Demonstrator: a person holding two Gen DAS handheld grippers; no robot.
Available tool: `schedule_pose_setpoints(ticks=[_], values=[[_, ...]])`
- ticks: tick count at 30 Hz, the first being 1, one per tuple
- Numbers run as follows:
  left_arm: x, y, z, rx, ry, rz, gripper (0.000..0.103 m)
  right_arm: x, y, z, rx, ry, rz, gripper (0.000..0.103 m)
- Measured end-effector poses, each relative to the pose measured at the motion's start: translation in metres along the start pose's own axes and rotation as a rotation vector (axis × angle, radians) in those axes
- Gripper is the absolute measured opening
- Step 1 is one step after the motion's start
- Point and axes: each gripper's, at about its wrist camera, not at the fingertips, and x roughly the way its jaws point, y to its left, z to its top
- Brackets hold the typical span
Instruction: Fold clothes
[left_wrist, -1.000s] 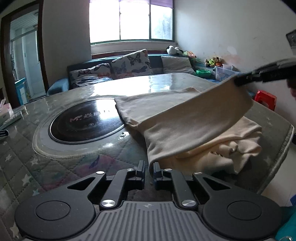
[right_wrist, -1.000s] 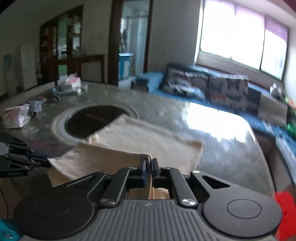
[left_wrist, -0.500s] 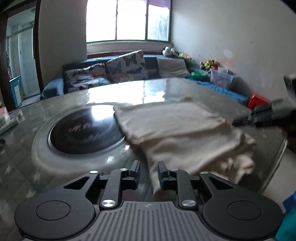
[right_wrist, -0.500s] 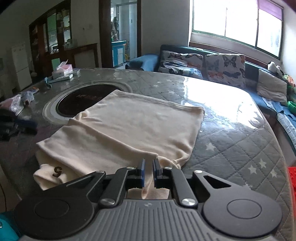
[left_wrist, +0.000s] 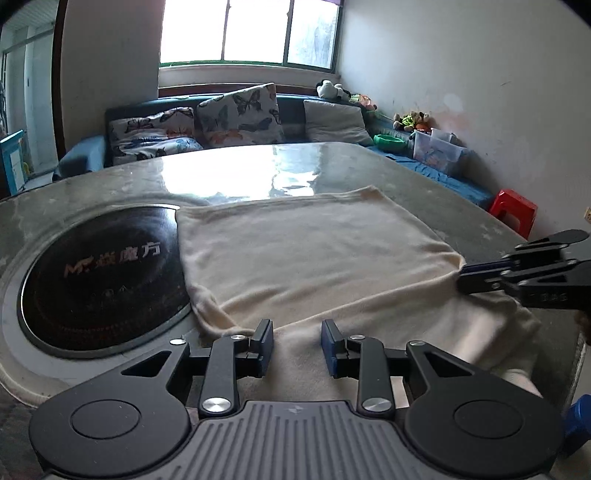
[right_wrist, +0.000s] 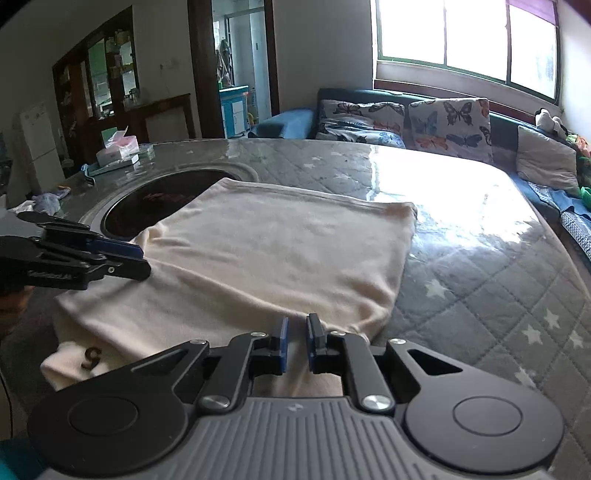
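"益魔方" with M logo on black cooktop (left_wrist: 103, 273), "5" on cream garment (right_wrist: 89, 357)

A round black induction hob (left_wrist: 99, 273) sits sunk in the quilted, star-printed table cover (right_wrist: 480, 280). Behind stands a blue sofa (left_wrist: 291, 110) with butterfly cushions (left_wrist: 236, 114). A red plastic stool (left_wrist: 513, 210) waits by the wall; a tissue box (right_wrist: 118, 147) rests at the table's far edge.

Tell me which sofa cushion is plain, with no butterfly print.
The grey cushion, rightmost of the three on the sofa, beside the toys. The two cushions left of it carry butterflies.
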Motion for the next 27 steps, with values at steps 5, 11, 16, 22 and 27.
schedule_pose_setpoints(ticks=[5, 11, 16, 22, 27], values=[[-0.013, -0.007, -0.002, 0.027, -0.017, -0.005, 0.037, -0.023, 0.009, -0.008, -0.056, 0.011, 0.023, 0.016], [-0.033, -0.026, -0.013, 0.092, -0.015, -0.047, 0.041, -0.036, 0.023, -0.024, -0.1, 0.028, 0.046, 0.019], [-0.038, -0.042, -0.026, 0.148, -0.003, -0.06, 0.044, -0.042, 0.031, -0.022, -0.12, 0.002, 0.044, 0.02], [-0.052, -0.039, -0.035, 0.174, -0.008, -0.036, 0.046, -0.033, 0.039, -0.026, -0.139, 0.021, 0.074, 0.025], [-0.074, -0.037, -0.043, 0.222, -0.015, -0.036, 0.049, -0.044, 0.041, -0.026, -0.164, 0.014, 0.073, 0.03]])
